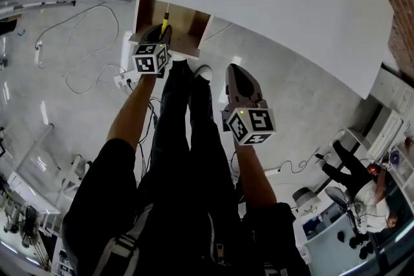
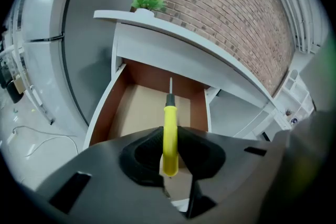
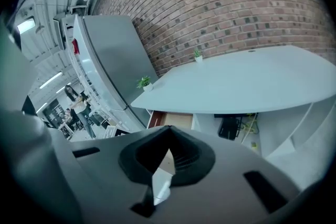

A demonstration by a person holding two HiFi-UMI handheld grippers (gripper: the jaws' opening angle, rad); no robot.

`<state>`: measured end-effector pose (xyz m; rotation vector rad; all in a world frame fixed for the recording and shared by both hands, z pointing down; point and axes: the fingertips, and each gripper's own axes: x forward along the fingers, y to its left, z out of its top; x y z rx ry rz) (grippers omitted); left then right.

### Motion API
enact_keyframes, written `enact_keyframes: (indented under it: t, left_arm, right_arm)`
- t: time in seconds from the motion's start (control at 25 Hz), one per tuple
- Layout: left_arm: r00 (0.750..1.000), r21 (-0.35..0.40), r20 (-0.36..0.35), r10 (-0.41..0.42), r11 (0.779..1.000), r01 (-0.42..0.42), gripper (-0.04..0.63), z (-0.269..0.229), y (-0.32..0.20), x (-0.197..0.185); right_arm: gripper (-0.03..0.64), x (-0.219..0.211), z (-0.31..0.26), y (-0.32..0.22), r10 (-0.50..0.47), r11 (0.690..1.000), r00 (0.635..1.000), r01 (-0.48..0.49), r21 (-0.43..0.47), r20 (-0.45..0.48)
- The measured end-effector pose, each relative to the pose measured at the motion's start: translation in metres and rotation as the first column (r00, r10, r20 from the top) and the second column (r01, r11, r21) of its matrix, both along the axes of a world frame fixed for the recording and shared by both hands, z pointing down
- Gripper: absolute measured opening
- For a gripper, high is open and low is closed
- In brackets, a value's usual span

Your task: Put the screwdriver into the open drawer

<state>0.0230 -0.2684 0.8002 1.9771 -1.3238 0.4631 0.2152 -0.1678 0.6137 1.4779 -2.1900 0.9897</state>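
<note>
Grey floor (image 1: 77, 100) lies below both grippers. One white desk (image 1: 272, 3) stretches ahead of the fingers and off to the right, with one brick wall (image 3: 231, 8) behind it. One drawer (image 2: 134, 113) stands pulled open under the desk's left end, straight ahead of the left gripper's fingers. It has red-brown side walls and a pale wooden bottom.

Two grippers are in view, each carrying one marker cube. The left gripper (image 2: 169, 153) is at the drawer's front edge with its cube (image 1: 151, 57) behind the fingers, and its two jaws are clamped on the single screwdriver (image 2: 169, 131). The yellow handle sits upright between the pads. The black collar and thin metal shaft run forward past the fingertips, out over the drawer's bottom. Whether the tip touches the wood cannot be told.

The right gripper (image 3: 167, 157) hangs back from the desk, well to the right of the drawer, with its cube (image 1: 251, 125) near the person's hand. Its jaws meet at the tips with nothing between them.

Smallest are the plants. One green plant (image 3: 143, 82) sits on the desk's end above the drawer, and a second plant (image 3: 198, 53) sits further along by the wall, both far ahead of the right fingers.
</note>
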Motion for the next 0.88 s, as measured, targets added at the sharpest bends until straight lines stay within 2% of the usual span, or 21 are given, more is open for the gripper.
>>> enact_keyframes:
  t: [0.16, 0.32, 0.56, 0.76, 0.88]
  left_arm:
    - [1.000, -0.028, -0.005, -0.005, 1.000, 0.004, 0.091, 0.023, -0.004, 0.005]
    - [1.000, -0.015, -0.028, 0.000, 1.000, -0.001, 0.091, 0.033, -0.016, 0.011]
    - [0.998, -0.021, -0.038, -0.059, 0.998, 0.058, 0.091, 0.061, -0.038, 0.013]
    - [0.999, -0.002, -0.008, -0.040, 0.999, 0.040, 0.091, 0.072, -0.049, 0.018]
    - [0.998, -0.012, -0.013, -0.065, 0.998, 0.065, 0.091, 0.075, -0.056, 0.013]
  right_arm:
    - [0.003, 0.007, 0.009, 0.010, 0.008, 1.000, 1.000, -0.009, -0.015, -0.011]
    - [0.003, 0.011, 0.018, 0.021, 0.010, 0.999, 1.000, -0.010, -0.030, -0.020]
    - [0.003, 0.020, 0.034, 0.036, 0.020, 0.998, 0.999, -0.021, -0.061, -0.032]
    - [0.003, 0.026, 0.041, 0.047, 0.036, 0.996, 0.999, -0.039, -0.077, -0.039]
    - [0.003, 0.027, 0.047, 0.055, 0.041, 0.995, 0.998, -0.045, -0.087, -0.041]
